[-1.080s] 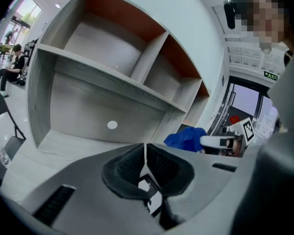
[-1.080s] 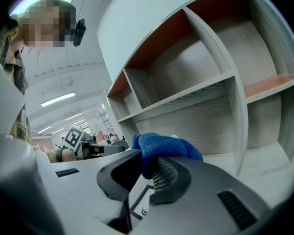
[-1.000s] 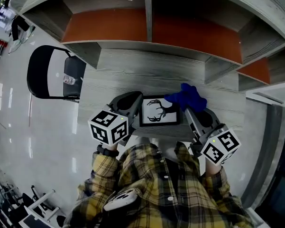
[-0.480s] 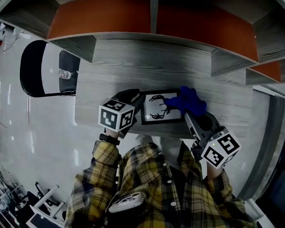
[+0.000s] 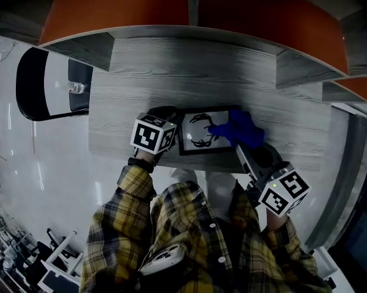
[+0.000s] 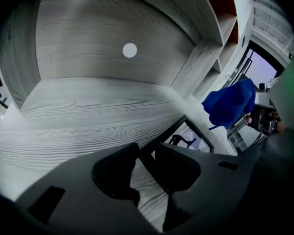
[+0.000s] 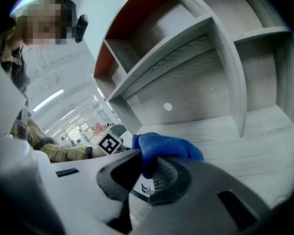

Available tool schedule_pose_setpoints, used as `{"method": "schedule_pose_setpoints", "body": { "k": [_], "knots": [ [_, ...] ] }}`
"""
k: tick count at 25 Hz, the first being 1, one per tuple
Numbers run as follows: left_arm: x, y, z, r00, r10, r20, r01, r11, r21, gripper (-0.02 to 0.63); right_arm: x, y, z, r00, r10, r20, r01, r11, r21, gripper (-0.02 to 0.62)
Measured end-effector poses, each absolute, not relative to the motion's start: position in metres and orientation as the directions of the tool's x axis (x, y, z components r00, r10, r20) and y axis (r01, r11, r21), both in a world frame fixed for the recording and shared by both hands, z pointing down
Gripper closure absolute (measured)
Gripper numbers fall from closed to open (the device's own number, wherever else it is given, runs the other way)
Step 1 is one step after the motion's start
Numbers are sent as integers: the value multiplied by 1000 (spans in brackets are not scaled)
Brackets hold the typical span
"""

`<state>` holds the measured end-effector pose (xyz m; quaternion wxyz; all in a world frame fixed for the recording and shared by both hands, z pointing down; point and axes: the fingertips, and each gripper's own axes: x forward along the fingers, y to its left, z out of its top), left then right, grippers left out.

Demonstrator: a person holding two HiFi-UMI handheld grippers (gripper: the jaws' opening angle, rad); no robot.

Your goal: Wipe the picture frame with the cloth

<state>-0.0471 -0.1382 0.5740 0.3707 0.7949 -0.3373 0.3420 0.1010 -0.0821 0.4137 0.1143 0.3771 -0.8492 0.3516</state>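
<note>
A black picture frame (image 5: 201, 132) with a deer drawing lies flat on the grey desk (image 5: 171, 72), near its front edge. My left gripper (image 6: 146, 155) is at the frame's left end. Its jaws have just been opening and now stand apart, with the frame's dark edge (image 6: 151, 148) running between them, unpressed. My right gripper (image 7: 147, 168) is shut on a blue cloth (image 7: 169, 146). In the head view the blue cloth (image 5: 241, 130) rests over the frame's right part. The left gripper view shows the cloth (image 6: 230, 104) bunched beyond the frame.
A shelf unit with orange back panels (image 5: 189, 5) rises behind the desk, its uprights (image 5: 299, 72) standing on the desk's back corners. A black chair (image 5: 43, 93) with a bottle (image 5: 76, 88) beside it stands at the left. My plaid-sleeved arms reach in over the front edge.
Both grippers and the frame have come down to the desk, where the frame now lies flat. The cloth has moved from beside the frame's corner onto its right part.
</note>
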Motion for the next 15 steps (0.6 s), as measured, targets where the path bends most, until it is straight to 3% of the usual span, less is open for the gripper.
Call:
{"method": "schedule_pose_setpoints", "body": {
  "k": [12, 15],
  "knots": [
    [-51, -140, 584, 520, -264, 813, -800, -484, 354, 471, 103, -92, 422, -685, -557, 470, -726, 468, -505, 554],
    [-53, -142, 585, 492, -273, 827, -807, -498, 316, 437, 101, -94, 421, -687, -554, 470, -724, 473, -501, 554]
  ]
}}
